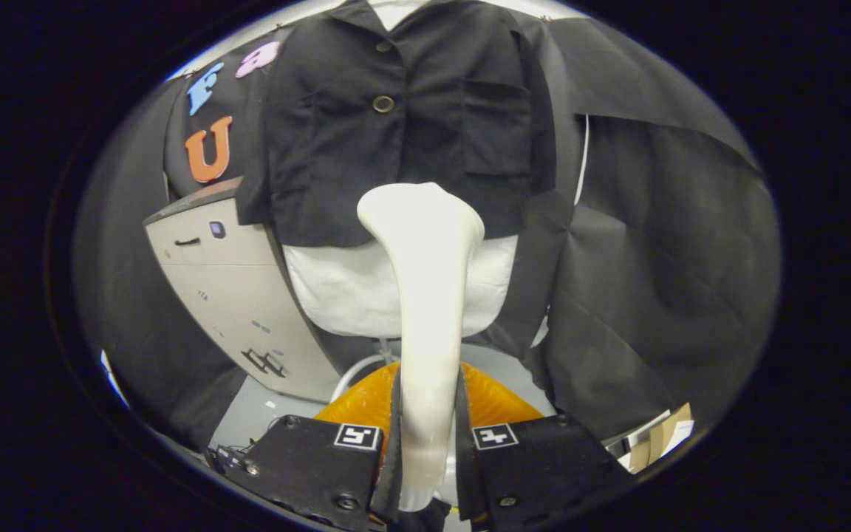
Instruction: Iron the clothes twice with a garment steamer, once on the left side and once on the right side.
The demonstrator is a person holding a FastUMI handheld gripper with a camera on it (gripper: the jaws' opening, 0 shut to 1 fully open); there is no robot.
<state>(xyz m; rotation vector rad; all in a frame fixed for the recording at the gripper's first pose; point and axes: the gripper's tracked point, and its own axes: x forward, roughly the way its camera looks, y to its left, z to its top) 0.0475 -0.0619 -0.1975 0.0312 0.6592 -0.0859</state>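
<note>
Garment steamer (425,295) | gripper (425,443) clamping its handle, both fingers pressing | long axis pointing straight ahead | head reaching the black shirt's (403,111) hem, centre of mannequin torso (337,288).

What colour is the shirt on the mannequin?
Black shirt with brown buttons, gripper view; hand-held gripper shut on steamer.

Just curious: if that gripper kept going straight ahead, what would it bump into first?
The gripper is shut on the steamer, whose head would probably touch the black shirt's hem first; depth is unclear.
</note>
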